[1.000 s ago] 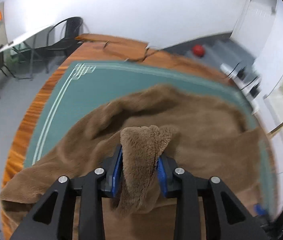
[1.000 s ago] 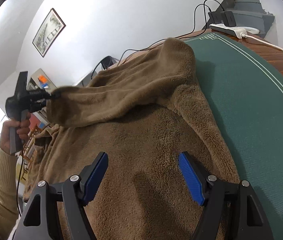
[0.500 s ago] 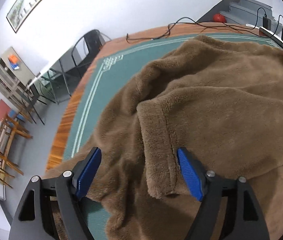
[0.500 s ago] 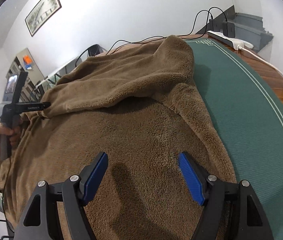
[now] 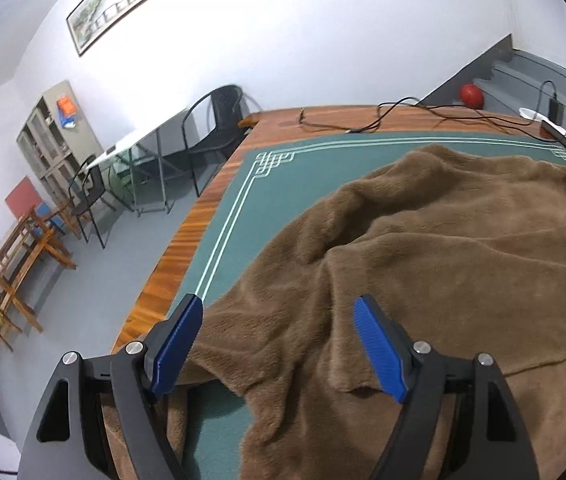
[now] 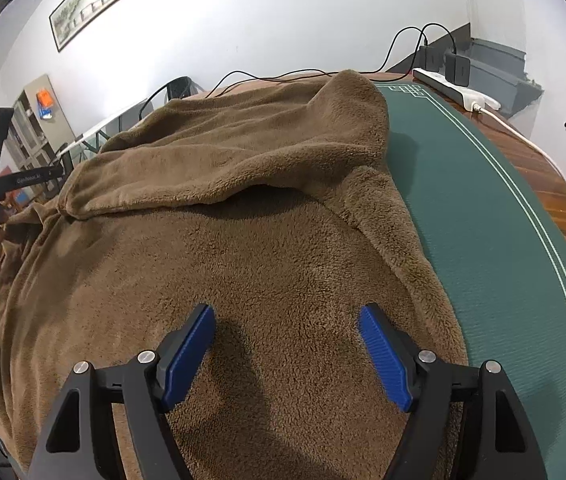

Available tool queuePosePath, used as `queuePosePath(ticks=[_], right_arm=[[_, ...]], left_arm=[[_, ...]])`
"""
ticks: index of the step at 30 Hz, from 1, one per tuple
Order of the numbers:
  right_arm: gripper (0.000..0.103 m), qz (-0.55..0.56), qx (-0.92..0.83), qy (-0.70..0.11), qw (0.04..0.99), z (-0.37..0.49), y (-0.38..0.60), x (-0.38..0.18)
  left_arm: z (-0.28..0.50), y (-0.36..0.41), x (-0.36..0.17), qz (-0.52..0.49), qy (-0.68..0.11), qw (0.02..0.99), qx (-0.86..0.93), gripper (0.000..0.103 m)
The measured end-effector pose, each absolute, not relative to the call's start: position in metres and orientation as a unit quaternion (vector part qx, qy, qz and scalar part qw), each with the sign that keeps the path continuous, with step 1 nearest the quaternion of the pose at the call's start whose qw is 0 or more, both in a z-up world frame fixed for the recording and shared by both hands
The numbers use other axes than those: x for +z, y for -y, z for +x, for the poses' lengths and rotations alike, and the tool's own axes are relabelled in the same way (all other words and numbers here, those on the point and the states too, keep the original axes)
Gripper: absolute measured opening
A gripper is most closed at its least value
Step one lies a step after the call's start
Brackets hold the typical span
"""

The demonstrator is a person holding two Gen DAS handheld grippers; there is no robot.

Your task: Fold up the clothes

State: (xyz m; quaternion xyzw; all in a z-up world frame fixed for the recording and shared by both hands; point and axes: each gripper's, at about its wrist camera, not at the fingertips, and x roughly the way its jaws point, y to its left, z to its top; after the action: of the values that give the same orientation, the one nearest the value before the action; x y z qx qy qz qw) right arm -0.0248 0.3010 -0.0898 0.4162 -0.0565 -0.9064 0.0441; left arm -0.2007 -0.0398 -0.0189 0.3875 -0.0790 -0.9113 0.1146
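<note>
A brown fleece garment (image 5: 443,264) lies spread on a green mat (image 5: 283,184) over a wooden table. In the right wrist view the garment (image 6: 243,240) has one sleeve folded across its body. My left gripper (image 5: 279,320) is open and empty, just above the garment's near left edge. My right gripper (image 6: 287,328) is open and empty, hovering over the garment's lower body. The left gripper also shows at the far left of the right wrist view (image 6: 23,178), apart from the cloth.
A power strip (image 6: 455,88) with plugs and cables sits on the far table edge. Black cables (image 5: 383,120) lie on the far wood. Chairs (image 5: 211,136) and a glass table stand off the table's left side. The green mat (image 6: 503,240) lies bare right of the garment.
My left gripper let go of the sleeve it held pinched, opened, and drew back to the left. The sleeve now lies folded across the garment. The right gripper stayed open in place.
</note>
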Motion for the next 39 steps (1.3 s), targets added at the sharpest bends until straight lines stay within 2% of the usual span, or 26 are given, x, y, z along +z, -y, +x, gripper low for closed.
queuePosePath(ticks=[4, 9, 14, 19, 22, 29, 32, 37, 39], right_arm=[[0.078, 0.416, -0.906, 0.06, 0.048, -0.024, -0.302, -0.089], [0.078, 0.426, -0.901, 0.071, 0.04, -0.018, -0.323, -0.076], [0.078, 0.398, -0.916, 0.047, 0.01, -0.023, -0.337, -0.032], [0.08, 0.381, -0.924, -0.011, 0.03, -0.058, -0.31, -0.015], [0.08, 0.393, -0.919, -0.014, 0.042, -0.091, -0.298, -0.027], [0.081, 0.455, -0.89, -0.025, -0.015, -0.141, -0.323, -0.079], [0.085, 0.452, -0.892, -0.003, -0.004, -0.135, -0.34, -0.082], [0.086, 0.451, -0.892, -0.038, -0.011, -0.137, -0.333, -0.071], [0.086, 0.44, -0.897, -0.049, -0.02, -0.142, -0.331, -0.056]], left_arm=[[-0.193, 0.038, -0.019, 0.402, 0.056, 0.063, -0.912, 0.081], [-0.193, 0.016, -0.023, 0.407, 0.072, 0.016, -0.91, 0.081], [-0.208, 0.0, -0.039, 0.424, 0.07, -0.014, -0.903, 0.081], [-0.22, 0.002, -0.063, 0.458, 0.046, -0.013, -0.888, 0.081], [-0.223, 0.008, -0.077, 0.472, 0.031, -0.013, -0.881, 0.082], [-0.226, 0.021, -0.087, 0.475, 0.001, -0.031, -0.879, 0.093], [-0.226, 0.02, -0.086, 0.48, 0.008, -0.036, -0.876, 0.094], [-0.227, 0.012, -0.065, 0.456, 0.051, -0.018, -0.888, 0.094], [-0.229, 0.009, -0.059, 0.448, 0.046, -0.027, -0.892, 0.095]])
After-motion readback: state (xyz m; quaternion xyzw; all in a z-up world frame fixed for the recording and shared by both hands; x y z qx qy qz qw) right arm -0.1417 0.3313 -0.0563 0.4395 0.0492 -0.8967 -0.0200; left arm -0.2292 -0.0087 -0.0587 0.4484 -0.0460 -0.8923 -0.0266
